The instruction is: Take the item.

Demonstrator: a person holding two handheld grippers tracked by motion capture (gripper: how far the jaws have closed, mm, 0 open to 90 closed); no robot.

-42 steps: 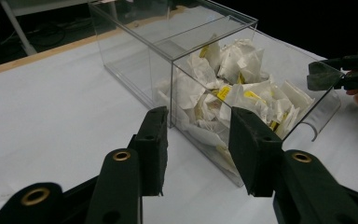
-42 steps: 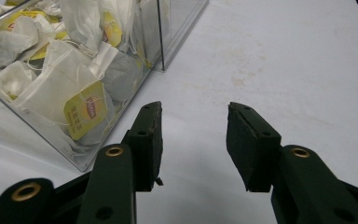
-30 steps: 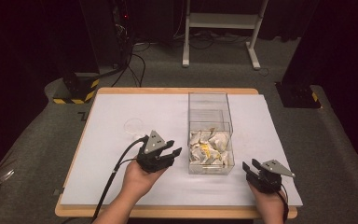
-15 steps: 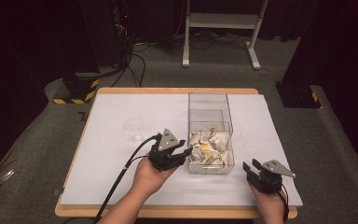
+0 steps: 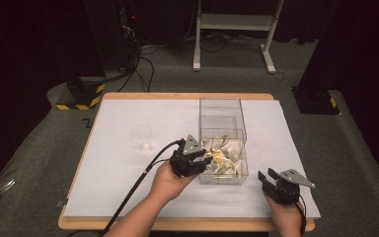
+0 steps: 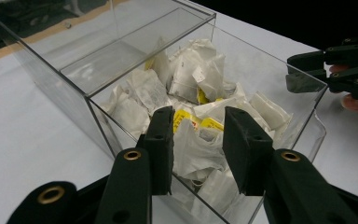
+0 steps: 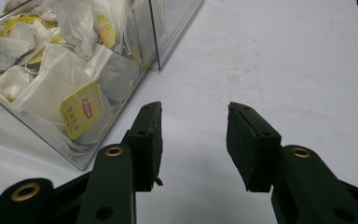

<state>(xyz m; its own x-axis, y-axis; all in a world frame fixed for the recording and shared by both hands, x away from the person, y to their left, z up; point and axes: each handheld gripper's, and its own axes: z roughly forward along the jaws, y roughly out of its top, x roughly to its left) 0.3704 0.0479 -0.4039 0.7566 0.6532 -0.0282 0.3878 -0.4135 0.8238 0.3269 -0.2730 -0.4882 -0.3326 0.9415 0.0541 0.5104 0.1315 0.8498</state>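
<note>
We are lowering the left gripper's [image 6: 198, 140] spread, closing fingers [image 6: 161, 144] over the tea bags [image 6: 191, 88]; they risk snagging several, or knocking the clear box's [image 6: 70, 100] near wall.

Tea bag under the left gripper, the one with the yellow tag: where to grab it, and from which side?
Probably from above, through the open top of the clear box, since the walls block any side approach. Pinch the puffed white pouch of the tea bag, not the flat yellow tag. The left gripper hangs over it, jaws apart and just closing, with nothing pinched yet.

Left tool [image 5: 201, 161] jaws just narrowing, empty; right tool [image 5: 265, 177] parted.
</note>
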